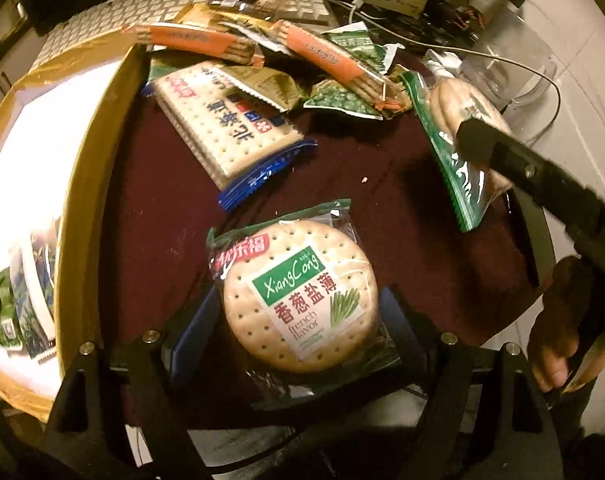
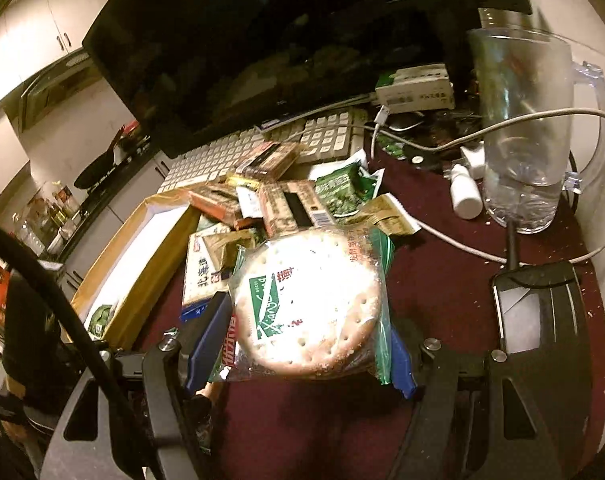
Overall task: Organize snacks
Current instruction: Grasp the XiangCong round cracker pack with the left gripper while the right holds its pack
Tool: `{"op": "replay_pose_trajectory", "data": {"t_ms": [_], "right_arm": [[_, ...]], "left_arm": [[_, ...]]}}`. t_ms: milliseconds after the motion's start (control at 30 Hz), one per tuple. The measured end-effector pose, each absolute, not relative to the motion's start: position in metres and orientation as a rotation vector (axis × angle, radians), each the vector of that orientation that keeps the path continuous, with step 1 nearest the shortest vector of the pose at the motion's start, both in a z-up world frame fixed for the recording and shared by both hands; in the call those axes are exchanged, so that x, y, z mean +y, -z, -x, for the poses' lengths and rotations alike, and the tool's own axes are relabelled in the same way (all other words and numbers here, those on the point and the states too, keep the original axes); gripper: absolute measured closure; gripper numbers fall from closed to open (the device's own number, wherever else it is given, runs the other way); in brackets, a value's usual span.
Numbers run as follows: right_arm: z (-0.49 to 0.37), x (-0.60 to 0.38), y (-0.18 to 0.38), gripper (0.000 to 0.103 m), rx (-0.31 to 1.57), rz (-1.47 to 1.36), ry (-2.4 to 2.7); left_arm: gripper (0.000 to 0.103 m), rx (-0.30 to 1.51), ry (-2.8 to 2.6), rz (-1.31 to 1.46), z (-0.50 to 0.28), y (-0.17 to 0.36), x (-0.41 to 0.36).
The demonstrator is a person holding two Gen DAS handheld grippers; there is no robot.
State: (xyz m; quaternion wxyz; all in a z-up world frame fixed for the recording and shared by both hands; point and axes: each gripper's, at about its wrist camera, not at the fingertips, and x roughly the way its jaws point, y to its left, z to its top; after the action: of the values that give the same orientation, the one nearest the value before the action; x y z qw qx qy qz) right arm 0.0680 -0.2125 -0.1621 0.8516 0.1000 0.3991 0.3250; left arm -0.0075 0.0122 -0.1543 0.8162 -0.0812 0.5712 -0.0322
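Note:
My left gripper [image 1: 298,320] is shut on a round XiangCong cracker pack [image 1: 300,296], held above the dark red table. My right gripper [image 2: 302,328] is shut on a second round cracker pack [image 2: 308,300], also seen at the right of the left wrist view [image 1: 458,136]. A pile of snacks lies behind: a square cracker pack [image 1: 226,120], orange biscuit packs [image 1: 198,40], green pea bags [image 1: 342,100]. An open cardboard box [image 1: 98,128] stands at the left with several packs [image 1: 22,304] inside; it also shows in the right wrist view [image 2: 142,248].
A white keyboard [image 2: 262,144] and dark monitor [image 2: 262,40] stand behind the pile. A clear plastic pitcher [image 2: 522,128], a white cable [image 2: 502,128], a small white bottle [image 2: 466,192] and a phone [image 2: 522,312] sit at the right.

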Motion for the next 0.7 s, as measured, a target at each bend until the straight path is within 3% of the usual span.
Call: {"op": "replay_pose_trajectory", "data": {"t_ms": [200, 367, 500, 567, 700], "right_arm": [[-0.066, -0.223, 0.138, 0.033, 0.841, -0.204, -0.669], [-0.085, -0.202, 0.159, 0.033, 0.835, -0.193, -0.661], [-0.083, -0.198, 0.159, 0.033, 0.833, -0.185, -0.661], [-0.083, -0.196, 0.159, 0.033, 0.829, -0.180, -0.659], [-0.082, -0.193, 0.157, 0.033, 0.825, -0.182, -0.664]], "left_arm": [[0.018, 1.279, 0.044, 0.360, 0.004, 0.152, 0.026], [0.014, 1.246, -0.032, 0.204, -0.001, 0.157, 0.007], [0.020, 1.198, -0.031, 0.061, 0.006, 0.162, -0.009], [0.027, 1.174, -0.004, 0.072, 0.010, 0.160, -0.005], [0.027, 1.126, 0.055, 0.199, 0.020, 0.158, 0.022]]}}
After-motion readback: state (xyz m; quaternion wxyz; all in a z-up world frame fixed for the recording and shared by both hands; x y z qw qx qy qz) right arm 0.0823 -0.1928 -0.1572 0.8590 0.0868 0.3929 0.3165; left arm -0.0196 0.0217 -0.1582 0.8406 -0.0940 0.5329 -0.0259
